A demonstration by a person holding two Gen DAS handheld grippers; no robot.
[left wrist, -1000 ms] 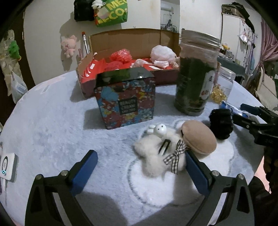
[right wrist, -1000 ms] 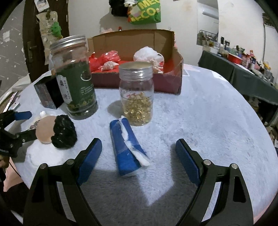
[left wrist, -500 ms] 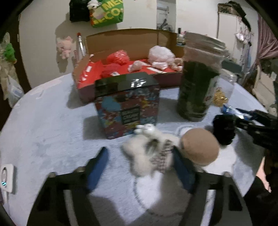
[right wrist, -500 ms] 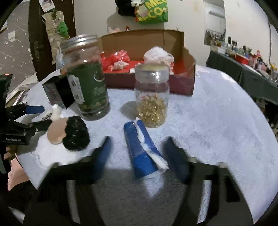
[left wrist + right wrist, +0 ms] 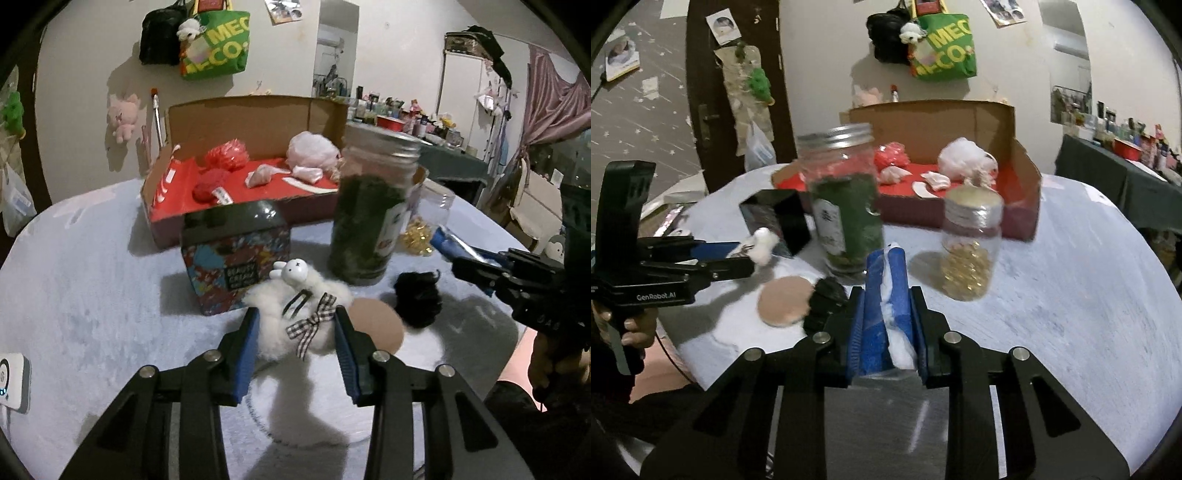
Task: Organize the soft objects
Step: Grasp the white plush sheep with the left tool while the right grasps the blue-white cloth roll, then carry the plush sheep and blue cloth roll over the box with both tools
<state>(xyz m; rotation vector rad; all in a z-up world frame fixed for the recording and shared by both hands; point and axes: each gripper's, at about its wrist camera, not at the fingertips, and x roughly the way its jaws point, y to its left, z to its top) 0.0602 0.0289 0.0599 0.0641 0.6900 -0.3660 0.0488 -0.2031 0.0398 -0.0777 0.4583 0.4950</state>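
Observation:
My left gripper (image 5: 295,326) is shut on a white fluffy plush (image 5: 295,314) with a checked bow and a small rabbit head, lifted a little above the table. My right gripper (image 5: 886,306) is shut on a blue pack of white cotton (image 5: 882,295), also held up. A tan round puff (image 5: 376,325) and a black fuzzy ball (image 5: 417,299) lie on the blue-grey table cover (image 5: 92,280). The open cardboard box (image 5: 236,206) with a red inside holds red and pink soft items at the back.
A colourful tin box (image 5: 236,258) stands just behind the plush. A tall jar of green stuff (image 5: 369,210) and a smaller jar of gold pieces (image 5: 971,243) stand in front of the cardboard box. A white device (image 5: 13,380) lies at the table's left edge.
Both grippers went from wide open to shut. The left one moved forward and closed on the white plush; the right one moved forward and closed on the blue cotton pack. Both objects are lifted.

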